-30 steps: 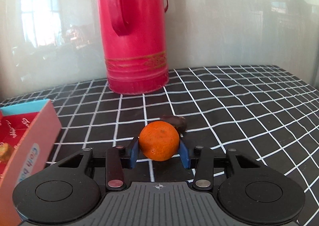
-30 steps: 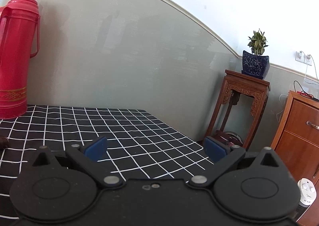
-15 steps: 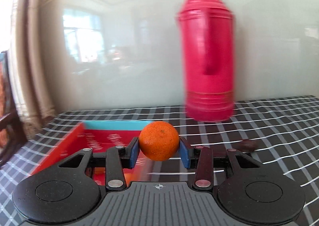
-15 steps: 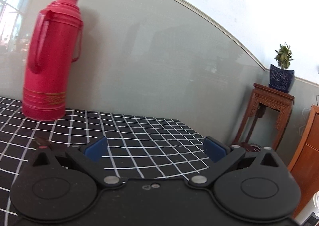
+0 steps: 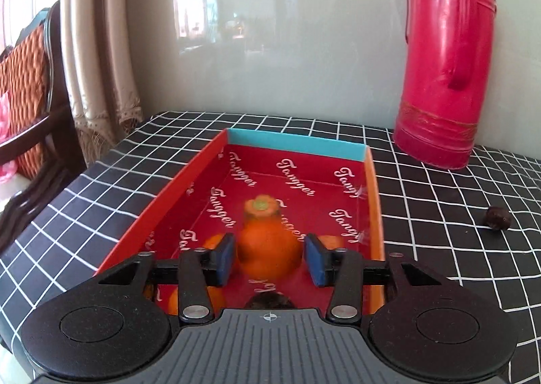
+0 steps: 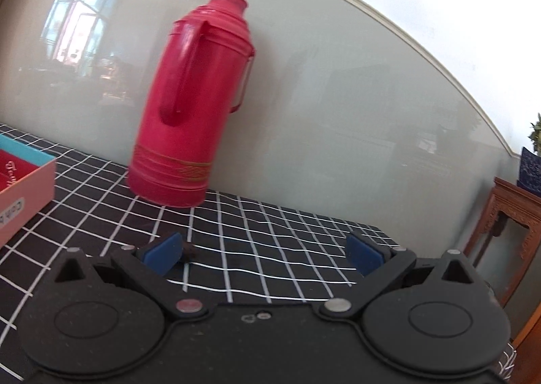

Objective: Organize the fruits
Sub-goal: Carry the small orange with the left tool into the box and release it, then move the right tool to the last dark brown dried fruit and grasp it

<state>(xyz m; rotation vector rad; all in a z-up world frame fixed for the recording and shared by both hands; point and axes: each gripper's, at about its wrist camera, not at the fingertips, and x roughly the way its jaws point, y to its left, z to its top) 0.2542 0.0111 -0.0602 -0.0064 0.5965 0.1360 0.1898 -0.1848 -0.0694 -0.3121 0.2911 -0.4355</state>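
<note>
My left gripper [image 5: 269,258] hangs over the red open box [image 5: 373,201] and its jaws have parted. A small orange [image 5: 268,250] sits between the blue pads with a gap on each side, blurred. Other oranges [image 5: 211,243] and a persimmon-like fruit [image 5: 261,208] lie in the box. A dark date [image 5: 497,219] lies on the checked cloth right of the box. My right gripper [image 6: 263,253] is open and empty above the cloth, with the date [image 6: 190,250] just past its left pad.
A tall red thermos [image 5: 443,59] stands at the back against the wall; it also shows in the right wrist view [image 6: 192,106]. A wooden chair [image 5: 30,86] stands left of the table. A carved side stand [image 6: 514,231] is beyond the table's right edge.
My left gripper swung left from the thermos to over the box and opened, letting go of the orange. My right gripper turned left toward the thermos and the date.
</note>
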